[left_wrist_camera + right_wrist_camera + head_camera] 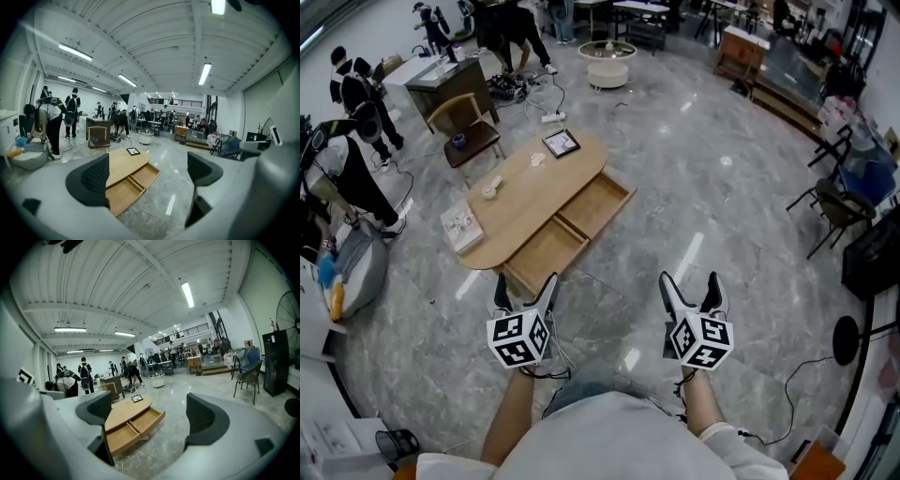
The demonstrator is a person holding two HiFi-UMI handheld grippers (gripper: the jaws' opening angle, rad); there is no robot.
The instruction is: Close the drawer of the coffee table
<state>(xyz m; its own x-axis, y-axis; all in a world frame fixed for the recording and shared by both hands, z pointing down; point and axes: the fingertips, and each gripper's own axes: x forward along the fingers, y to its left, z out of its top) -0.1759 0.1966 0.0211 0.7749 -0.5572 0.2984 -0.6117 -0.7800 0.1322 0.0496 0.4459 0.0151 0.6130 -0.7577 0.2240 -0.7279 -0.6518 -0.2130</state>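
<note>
Pulled-out pale wooden drawer (572,225): frame centre-left, front running diagonally | left gripper (525,286) nearer, right gripper (690,281) farther | both spread, empty

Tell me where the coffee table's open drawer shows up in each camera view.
Head view: drawer left of centre, pulled out of the coffee table toward the lower right.
Left gripper view: drawer low, left of centre.
Right gripper view: drawer low, left of centre.
Shared landmark: small dark frame on the coffee table's far end, beyond the drawer.
</note>
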